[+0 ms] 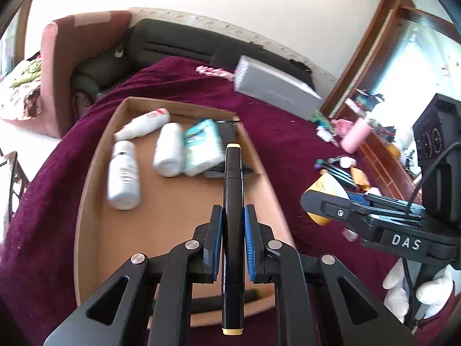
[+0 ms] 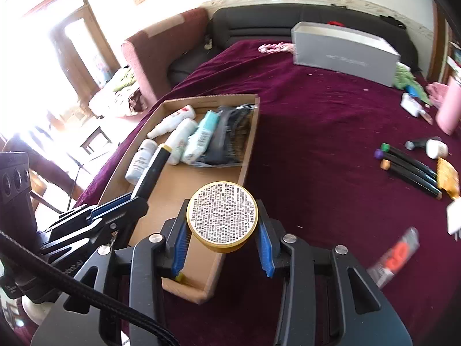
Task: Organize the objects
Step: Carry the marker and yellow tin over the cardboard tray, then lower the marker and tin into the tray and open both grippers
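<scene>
Clamping a black marker (image 1: pixel 233 225) lengthwise between its blue pads, the left tool (image 1: pixel 233 239) hangs over the near end of the cardboard tray (image 1: pixel 95 173). The right tool (image 2: pixel 222 233) grips a round gold tin (image 2: pixel 222 216) just beside the tray's right wall. At the tray's far end lie white bottles (image 1: pixel 124 176) and a teal packet (image 1: pixel 201 147); more markers (image 2: pixel 409 167) lie well right of it on the maroon cloth (image 2: pixel 317 132).

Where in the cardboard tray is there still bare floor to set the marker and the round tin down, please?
The cardboard tray is bare in its near half, between the white bottles and the near wall. The far end is crowded: bottles, teal packet, dark combs. The left gripper holds the marker, the right gripper the tin.
</scene>
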Motion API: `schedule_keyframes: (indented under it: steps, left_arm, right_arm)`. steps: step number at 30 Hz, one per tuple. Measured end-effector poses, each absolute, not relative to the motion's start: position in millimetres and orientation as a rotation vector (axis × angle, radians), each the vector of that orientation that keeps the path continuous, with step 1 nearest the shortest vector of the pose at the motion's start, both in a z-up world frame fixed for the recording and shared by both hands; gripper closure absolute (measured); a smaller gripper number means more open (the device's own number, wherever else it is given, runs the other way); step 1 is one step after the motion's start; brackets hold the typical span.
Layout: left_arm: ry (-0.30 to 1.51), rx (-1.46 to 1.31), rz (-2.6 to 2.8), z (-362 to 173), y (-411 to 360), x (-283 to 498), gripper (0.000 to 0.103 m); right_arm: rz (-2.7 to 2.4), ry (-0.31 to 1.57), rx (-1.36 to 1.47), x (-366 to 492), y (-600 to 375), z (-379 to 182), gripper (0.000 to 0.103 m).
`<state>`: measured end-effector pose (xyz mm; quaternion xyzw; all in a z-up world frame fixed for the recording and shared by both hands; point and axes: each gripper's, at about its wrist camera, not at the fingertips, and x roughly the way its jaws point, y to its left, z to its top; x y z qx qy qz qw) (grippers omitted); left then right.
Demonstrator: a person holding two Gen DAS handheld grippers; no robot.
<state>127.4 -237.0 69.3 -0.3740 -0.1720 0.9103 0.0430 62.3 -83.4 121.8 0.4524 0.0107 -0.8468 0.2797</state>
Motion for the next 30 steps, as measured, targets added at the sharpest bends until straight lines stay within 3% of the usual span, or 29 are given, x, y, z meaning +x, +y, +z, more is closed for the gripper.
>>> schedule_keyframes:
  steps: [17,30]
  left_arm:
    - [-0.552,-1.316,2.764,34,-275,100,0.091]
    - [-0.582,-1.342,2.733,29,-277,93,0.092]
  right_arm:
    - [-2.142,0.110,1.394,17,-155,59,0.064]
    - [-2.154,0.130,1.388,14,-157,56,0.064]
